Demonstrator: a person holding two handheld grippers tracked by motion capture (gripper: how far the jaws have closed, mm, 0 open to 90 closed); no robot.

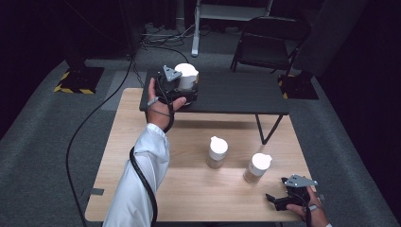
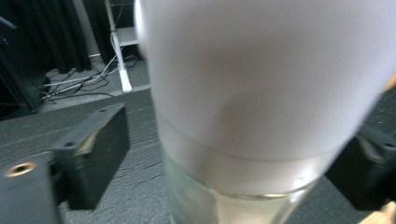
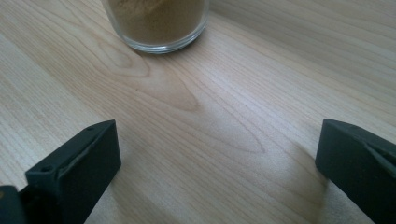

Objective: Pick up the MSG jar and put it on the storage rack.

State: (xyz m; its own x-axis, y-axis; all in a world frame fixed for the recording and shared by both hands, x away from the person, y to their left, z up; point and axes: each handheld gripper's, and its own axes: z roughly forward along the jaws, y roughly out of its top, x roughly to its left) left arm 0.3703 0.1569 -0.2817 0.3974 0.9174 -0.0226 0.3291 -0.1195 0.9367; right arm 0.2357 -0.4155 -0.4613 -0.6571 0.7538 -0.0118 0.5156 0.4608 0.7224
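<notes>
A glass jar with a white lid (image 1: 187, 75) stands on the near left corner of the black side table (image 1: 236, 92). My left gripper (image 1: 182, 90) is open around it. In the left gripper view the jar (image 2: 261, 93) sits between the two black jaws of the gripper (image 2: 238, 135), with a clear gap on the left side. My right gripper (image 1: 279, 201) rests open and empty low on the wooden table (image 1: 189, 189) at the front right. The right gripper view shows the open gripper (image 3: 215, 149) facing the base of a jar of brown powder (image 3: 159, 23).
Two more white-lidded jars (image 1: 217, 152) (image 1: 257, 168) stand on the wooden table's right half. A black folding chair (image 1: 269, 42) and a white stand (image 1: 196, 28) are behind the side table. A black cable (image 1: 80, 127) runs over the grey carpet at left.
</notes>
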